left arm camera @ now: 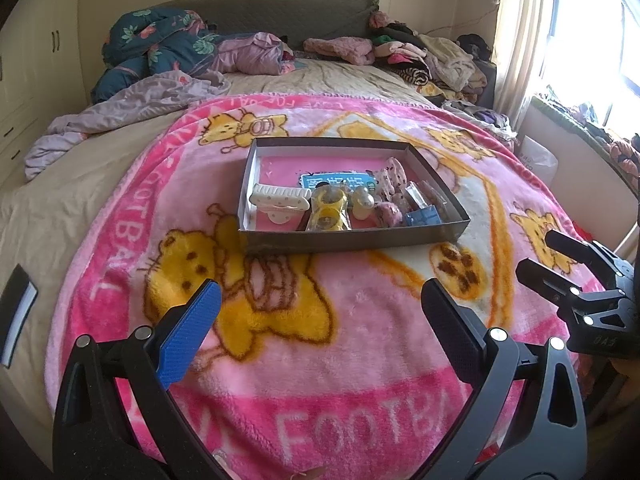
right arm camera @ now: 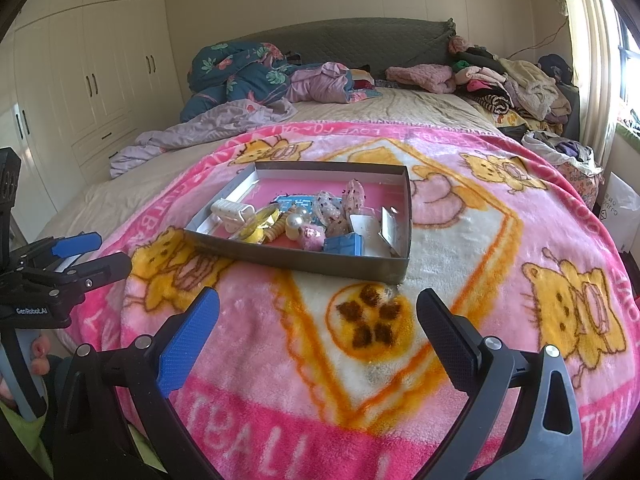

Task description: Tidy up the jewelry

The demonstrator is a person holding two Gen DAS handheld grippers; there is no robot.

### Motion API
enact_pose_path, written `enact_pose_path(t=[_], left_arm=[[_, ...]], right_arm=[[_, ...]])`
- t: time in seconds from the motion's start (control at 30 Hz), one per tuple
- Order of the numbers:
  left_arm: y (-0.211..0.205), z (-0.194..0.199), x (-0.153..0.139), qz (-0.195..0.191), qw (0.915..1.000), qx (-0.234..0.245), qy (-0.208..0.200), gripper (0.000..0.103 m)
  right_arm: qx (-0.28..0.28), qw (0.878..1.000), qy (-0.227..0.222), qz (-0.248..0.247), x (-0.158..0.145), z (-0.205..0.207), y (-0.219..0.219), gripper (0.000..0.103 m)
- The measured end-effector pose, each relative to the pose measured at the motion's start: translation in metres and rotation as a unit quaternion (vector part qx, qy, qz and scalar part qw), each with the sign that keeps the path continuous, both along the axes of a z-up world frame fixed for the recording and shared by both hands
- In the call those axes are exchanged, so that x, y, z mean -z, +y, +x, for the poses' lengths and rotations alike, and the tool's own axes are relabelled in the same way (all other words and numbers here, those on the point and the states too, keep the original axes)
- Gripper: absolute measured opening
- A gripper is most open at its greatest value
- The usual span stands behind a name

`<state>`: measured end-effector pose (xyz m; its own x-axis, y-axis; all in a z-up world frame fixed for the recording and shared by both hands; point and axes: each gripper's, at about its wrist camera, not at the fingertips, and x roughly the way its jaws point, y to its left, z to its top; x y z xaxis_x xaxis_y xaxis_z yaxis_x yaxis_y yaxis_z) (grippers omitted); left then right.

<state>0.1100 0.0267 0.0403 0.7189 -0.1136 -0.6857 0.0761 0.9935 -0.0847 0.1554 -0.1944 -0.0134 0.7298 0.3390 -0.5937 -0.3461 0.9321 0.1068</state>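
A shallow grey box [left arm camera: 352, 238] [right arm camera: 296, 261] with a pink floor rests on a pink cartoon blanket [left arm camera: 360, 320] [right arm camera: 280, 340]. Jumbled inside lie a white hair claw [left arm camera: 280, 200] [right arm camera: 232, 210], a yellow clip [left arm camera: 328, 210] [right arm camera: 258, 226], a pearl piece [left arm camera: 364, 198] [right arm camera: 296, 222], a pink fuzzy piece [left arm camera: 390, 213] [right arm camera: 312, 238], a small blue box [left arm camera: 424, 216] [right arm camera: 342, 245] and a spotted bow [left arm camera: 394, 176] [right arm camera: 354, 196]. My left gripper [left arm camera: 320, 312] and right gripper [right arm camera: 318, 320] both hang open over the blanket, short of the box, with nothing between their fingers.
The right gripper [left arm camera: 552, 258] shows at the right edge of the left wrist view, the left gripper [right arm camera: 96, 254] at the left edge of the right wrist view. Bedding and clothes [right arm camera: 248, 76] pile up by the headboard. Wardrobes [right arm camera: 100, 72] stand left, a window right.
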Motion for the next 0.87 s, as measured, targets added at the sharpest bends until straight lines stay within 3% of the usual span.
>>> enact_pose_path(t=[0.3,0.57,0.73,0.87], left_arm=[[-0.001,0.001,0.005,0.006,1.0000,-0.003,0.002,0.092],[0.020,0.016,0.014,0.013,0.9984,-0.054,0.010,0.092],[0.075,0.052,0.037,0.021,0.9896,-0.134,0.047,0.092],[0.130,0.085,0.061,0.046,0.9761,-0.201,0.070,0.092]], right_arm=[[0.000,1.000,0.000,0.001,0.001,-0.002,-0.001,0.096],[0.025,1.000,0.004,0.000,0.010,0.009,-0.014,0.096],[0.111,0.993,0.023,-0.019,0.038,0.060,-0.067,0.096],[0.220,0.973,0.059,-0.039,0.067,0.114,-0.138,0.096]])
